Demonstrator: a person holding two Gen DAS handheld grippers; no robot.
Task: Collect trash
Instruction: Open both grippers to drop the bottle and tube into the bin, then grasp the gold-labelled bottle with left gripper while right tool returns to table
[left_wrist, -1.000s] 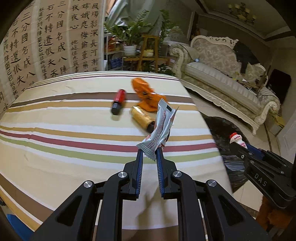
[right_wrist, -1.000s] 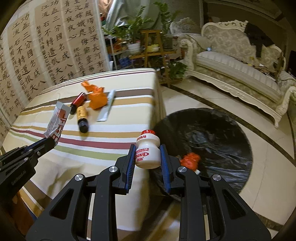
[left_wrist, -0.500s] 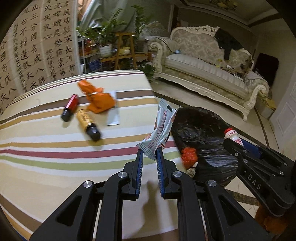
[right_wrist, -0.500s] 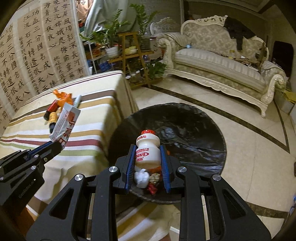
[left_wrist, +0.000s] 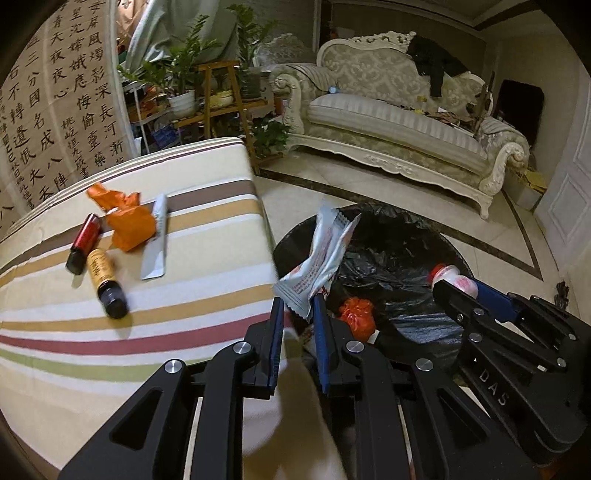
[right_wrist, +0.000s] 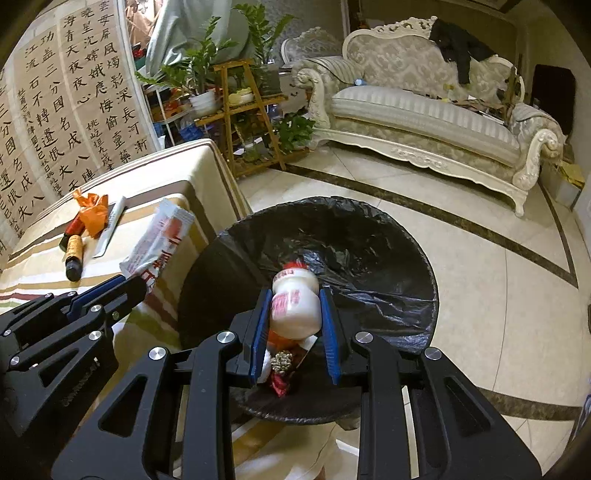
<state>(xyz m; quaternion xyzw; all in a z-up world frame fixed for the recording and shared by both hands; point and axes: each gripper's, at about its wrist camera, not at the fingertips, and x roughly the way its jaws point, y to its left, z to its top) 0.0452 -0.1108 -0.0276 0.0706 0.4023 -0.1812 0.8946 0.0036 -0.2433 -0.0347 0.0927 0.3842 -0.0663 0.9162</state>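
Right gripper (right_wrist: 293, 314) pinches bottle (right_wrist: 295, 304) over bin (right_wrist: 369, 258); left gripper (left_wrist: 297, 325) pinches wrapper (left_wrist: 321, 258) at bin's 9 o'clock rim. Advise centring wrapper over liner before releasing.

On my left wrist view, the only Latin lettering I can read is "DAS", embossed on the black plastic body of the right gripper (left_wrist: 448, 282) at the lower right of the frame. The tall cream wall panel covered in black brush calligraphy (left_wrist: 55, 110) fills the upper left of both views; I make out columns of Chinese characters such as 長河 and 成. The crumpled silver-grey foil snack wrapper (right_wrist: 157, 242), left of centre in my right wrist view, carries large red characters that I cannot read. The small white plastic drink bottle with a red cap (right_wrist: 295, 304) has red print, blurred beyond reading.
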